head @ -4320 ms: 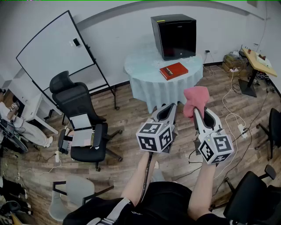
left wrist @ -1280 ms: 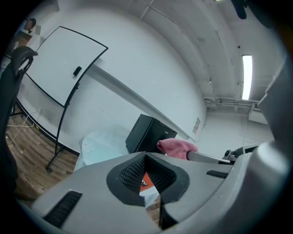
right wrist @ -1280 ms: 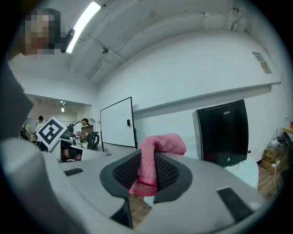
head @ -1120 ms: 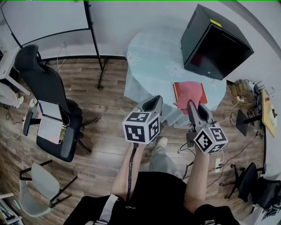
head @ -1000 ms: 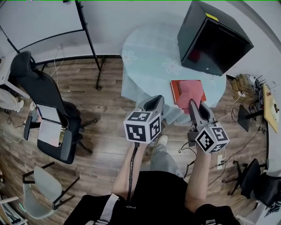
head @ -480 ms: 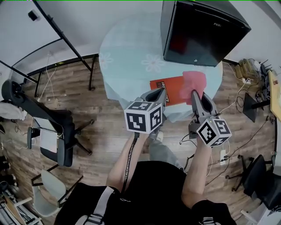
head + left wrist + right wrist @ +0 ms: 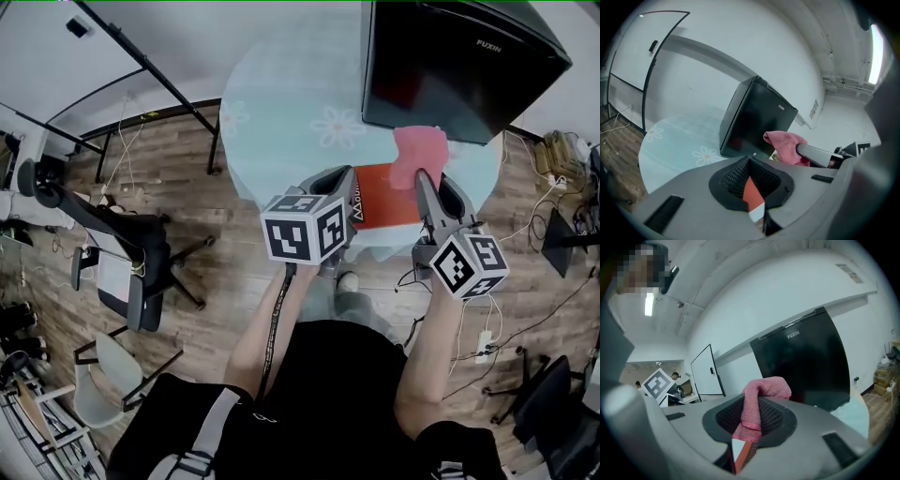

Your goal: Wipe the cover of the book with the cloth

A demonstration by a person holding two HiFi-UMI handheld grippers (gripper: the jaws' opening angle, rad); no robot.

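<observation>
A red book point(image 7: 378, 199) lies near the front edge of a round table point(image 7: 291, 122) with a pale blue cover. My right gripper point(image 7: 424, 176) is shut on a pink cloth point(image 7: 418, 154), which hangs over the book's right end; whether it touches the cover I cannot tell. In the right gripper view the cloth point(image 7: 758, 397) drapes out of the jaws, with a strip of the book point(image 7: 746, 453) below. My left gripper point(image 7: 334, 180) hovers over the book's left end, shut and empty. The left gripper view shows the book point(image 7: 751, 193) through the jaws' gap and the cloth point(image 7: 785, 144) to the right.
A black cabinet point(image 7: 450, 56) stands on the table just behind the book. On the wood floor to the left are a whiteboard stand point(image 7: 150, 70) and office chairs point(image 7: 112, 272). Cables and a power strip point(image 7: 484, 342) lie at the right.
The person has walked up to the table. Both grippers now reach over its front edge above the book, and the cloth has come forward with the right gripper.
</observation>
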